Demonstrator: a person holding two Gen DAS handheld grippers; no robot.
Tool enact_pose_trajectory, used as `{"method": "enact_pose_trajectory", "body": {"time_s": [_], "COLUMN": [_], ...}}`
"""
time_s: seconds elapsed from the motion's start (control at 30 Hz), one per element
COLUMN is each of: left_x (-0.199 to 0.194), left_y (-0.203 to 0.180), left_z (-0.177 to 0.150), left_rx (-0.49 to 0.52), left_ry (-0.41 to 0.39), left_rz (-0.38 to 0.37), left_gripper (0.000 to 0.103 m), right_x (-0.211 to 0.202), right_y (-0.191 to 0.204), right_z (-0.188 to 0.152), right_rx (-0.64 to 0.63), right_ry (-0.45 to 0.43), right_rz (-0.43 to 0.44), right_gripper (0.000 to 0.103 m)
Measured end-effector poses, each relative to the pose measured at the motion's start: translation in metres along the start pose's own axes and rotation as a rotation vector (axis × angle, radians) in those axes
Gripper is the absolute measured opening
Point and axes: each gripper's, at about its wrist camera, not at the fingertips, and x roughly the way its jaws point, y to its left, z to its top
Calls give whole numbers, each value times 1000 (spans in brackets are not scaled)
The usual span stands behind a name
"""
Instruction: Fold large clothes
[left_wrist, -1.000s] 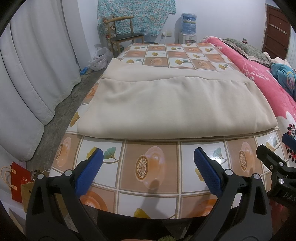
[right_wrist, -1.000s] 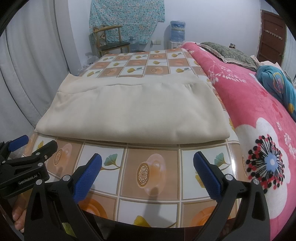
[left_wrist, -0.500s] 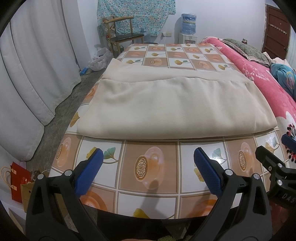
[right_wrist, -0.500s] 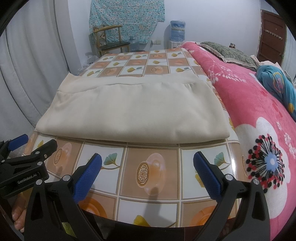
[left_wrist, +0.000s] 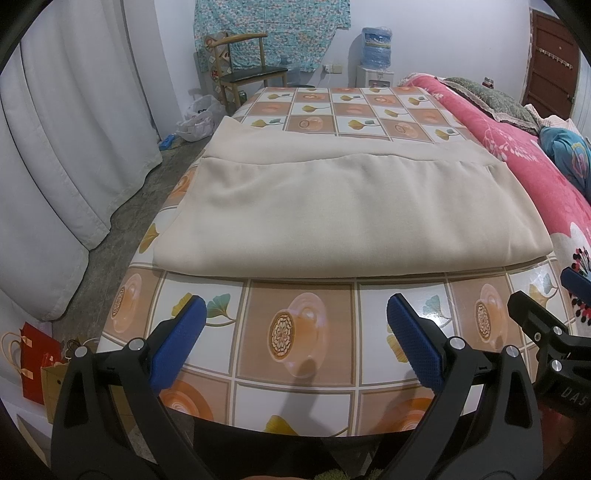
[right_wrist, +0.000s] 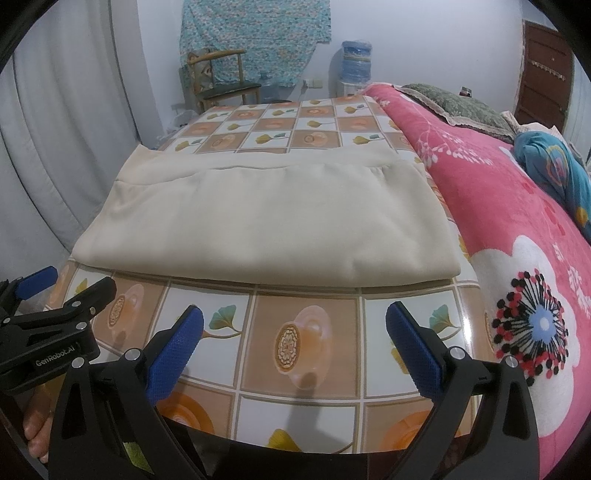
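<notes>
A folded beige cloth (left_wrist: 354, 206) lies across the middle of the desk (left_wrist: 299, 332), its fold toward the near edge. Both the left gripper (left_wrist: 295, 332) and right gripper (right_wrist: 295, 332) hover over the near edge, fingers wide apart, holding nothing.

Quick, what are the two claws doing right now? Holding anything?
Left claw: open, holding nothing, above the table.
Right claw: open, holding nothing, short of the beige cloth.

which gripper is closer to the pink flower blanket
Right. The right gripper hovers open beside the pink blanket; the left gripper sits further left, near the table's curtain-side edge.
</notes>
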Motion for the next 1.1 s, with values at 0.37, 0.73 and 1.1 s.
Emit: {"method": "enact_pose_trajectory", "body": {"time_s": [0.37,0.73,1.1], "left_x": [0,0,0], "left_y": [1,0,1], "left_z": [0,0,0], "left_rx": [1,0,0], "left_ry": [0,1,1], "left_rz": [0,0,0], "left_gripper": [95,95,95], "right_x": [-1,-2,0], "right_y": [2,4,5], "right_z": [-1,0,0], "right_rx": [-11,-12,-14], "right_ry": [3,7,11], "right_rz": [4,6,8], "right_gripper": [96,96,96]}}
